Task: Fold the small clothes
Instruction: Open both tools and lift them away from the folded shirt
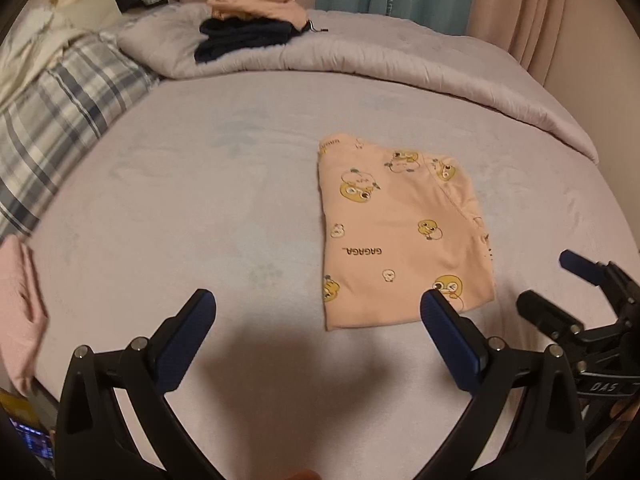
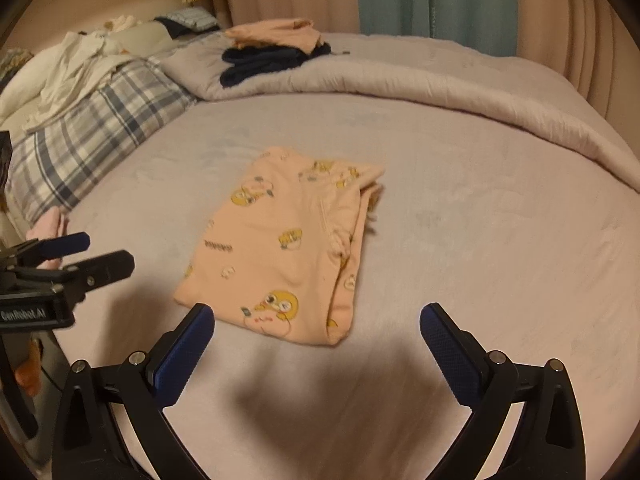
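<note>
A folded peach garment (image 1: 400, 236) printed with yellow cartoon ducks lies flat on the pale lilac bed sheet (image 1: 200, 184). In the right wrist view the same garment (image 2: 280, 248) shows stacked folded layers along its right edge. My left gripper (image 1: 318, 298) hovers open over the sheet, its right fingertip (image 1: 434, 304) above the garment's near corner and nothing between the fingers. My right gripper (image 2: 318, 310) is open above the garment's near edge, holding nothing. Each gripper shows in the other's view: the right gripper (image 1: 548, 280) at the far right, the left gripper (image 2: 108, 250) at the far left.
A rolled grey quilt (image 1: 400, 68) runs across the back of the bed with a stack of dark and peach folded clothes (image 1: 248, 28) on it. A plaid pillow (image 1: 60, 120) and white laundry (image 2: 72, 68) sit at the left. A pink cloth (image 1: 20, 304) lies at the bed's left edge.
</note>
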Demonstrator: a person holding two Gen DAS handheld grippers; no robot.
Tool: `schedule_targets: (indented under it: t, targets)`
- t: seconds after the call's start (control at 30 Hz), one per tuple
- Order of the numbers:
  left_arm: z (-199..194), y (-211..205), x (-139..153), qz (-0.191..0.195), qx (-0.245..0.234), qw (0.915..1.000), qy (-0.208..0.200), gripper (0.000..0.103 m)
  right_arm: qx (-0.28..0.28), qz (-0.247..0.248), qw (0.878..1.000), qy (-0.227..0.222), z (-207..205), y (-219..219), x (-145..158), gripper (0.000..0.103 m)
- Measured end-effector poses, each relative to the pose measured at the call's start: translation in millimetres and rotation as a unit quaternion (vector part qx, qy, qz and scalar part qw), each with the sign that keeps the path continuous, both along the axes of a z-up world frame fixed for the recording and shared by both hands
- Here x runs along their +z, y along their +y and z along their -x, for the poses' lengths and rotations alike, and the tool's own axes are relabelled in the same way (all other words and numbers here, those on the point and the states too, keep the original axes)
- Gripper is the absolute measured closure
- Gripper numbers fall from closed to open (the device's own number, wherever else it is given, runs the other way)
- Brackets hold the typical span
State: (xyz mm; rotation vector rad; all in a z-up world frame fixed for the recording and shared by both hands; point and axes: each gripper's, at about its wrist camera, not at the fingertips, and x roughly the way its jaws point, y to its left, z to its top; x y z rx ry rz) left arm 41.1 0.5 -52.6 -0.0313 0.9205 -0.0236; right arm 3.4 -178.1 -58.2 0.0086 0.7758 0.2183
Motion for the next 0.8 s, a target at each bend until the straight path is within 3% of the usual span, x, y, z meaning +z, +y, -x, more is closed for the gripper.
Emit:
schedule_targets:
  t: [0.27,0.8]
  targets:
    - [8,3,10,0.010,0.005,0.9999,-0.004,0.001,0.007,-0.017,0.999,-0.026,11,5,17,0.001]
    - [8,2,6,0.018,0.005,0.9998,0.003,0.001,0.004,-0.018,1.000,-0.014,9,8,13,0.001]
